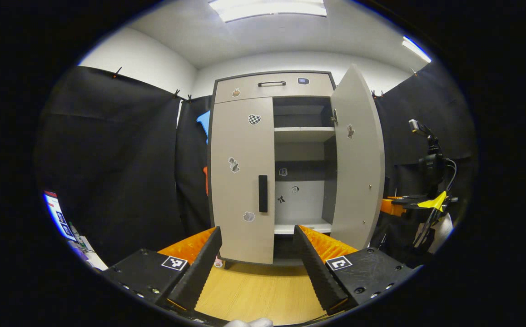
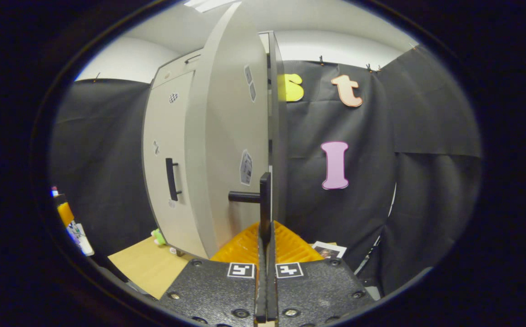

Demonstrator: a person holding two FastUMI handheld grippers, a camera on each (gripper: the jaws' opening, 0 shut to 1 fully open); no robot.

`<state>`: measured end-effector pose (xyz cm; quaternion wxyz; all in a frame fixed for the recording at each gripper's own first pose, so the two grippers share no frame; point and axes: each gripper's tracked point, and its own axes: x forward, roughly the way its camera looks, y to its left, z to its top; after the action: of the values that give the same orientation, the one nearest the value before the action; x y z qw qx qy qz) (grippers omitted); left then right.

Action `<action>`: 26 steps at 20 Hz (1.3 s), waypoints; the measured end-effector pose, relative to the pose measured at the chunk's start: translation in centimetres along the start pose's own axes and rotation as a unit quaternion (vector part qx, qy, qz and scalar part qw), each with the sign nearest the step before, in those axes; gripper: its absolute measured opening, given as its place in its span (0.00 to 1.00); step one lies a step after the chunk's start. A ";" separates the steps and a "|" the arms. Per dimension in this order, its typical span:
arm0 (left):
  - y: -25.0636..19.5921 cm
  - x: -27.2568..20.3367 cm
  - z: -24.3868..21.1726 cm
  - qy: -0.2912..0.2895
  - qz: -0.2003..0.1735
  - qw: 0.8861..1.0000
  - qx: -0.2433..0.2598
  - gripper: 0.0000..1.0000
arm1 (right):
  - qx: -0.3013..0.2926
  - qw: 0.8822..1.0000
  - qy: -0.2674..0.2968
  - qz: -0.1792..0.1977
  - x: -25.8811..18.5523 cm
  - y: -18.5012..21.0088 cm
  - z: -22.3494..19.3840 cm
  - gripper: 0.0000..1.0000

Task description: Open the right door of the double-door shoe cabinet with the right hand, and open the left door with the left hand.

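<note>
Black-draped booth: right claw (image 2: 265,236) clenched on swung-out right door's handle (image 2: 263,200).

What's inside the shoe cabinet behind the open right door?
Bare shelves and a few stickers on the back panel; no shoes visible. The closed left door covers the other half.

The shoe cabinet (image 1: 245,181) stands on a light wooden surface (image 1: 258,290). Just beside the cabinet's front left foot, a small green object (image 2: 158,236) and a small pale one (image 2: 172,250) lie on that surface. A printed sheet (image 2: 329,250) lies low to the cabinet's right.
</note>
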<state>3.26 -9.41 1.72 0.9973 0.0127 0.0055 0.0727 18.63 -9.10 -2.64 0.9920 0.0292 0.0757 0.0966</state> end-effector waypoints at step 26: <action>9.8 11.9 -1.8 -0.013 -0.122 0.992 0.008 0.95 | 0.015 0.994 -0.023 -0.102 -9.9 14.7 -2.0 0.93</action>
<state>13.59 2.05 0.10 0.9985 0.0211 -0.0049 -0.0495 5.98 3.45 -2.16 0.9977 0.0380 0.0564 -0.0068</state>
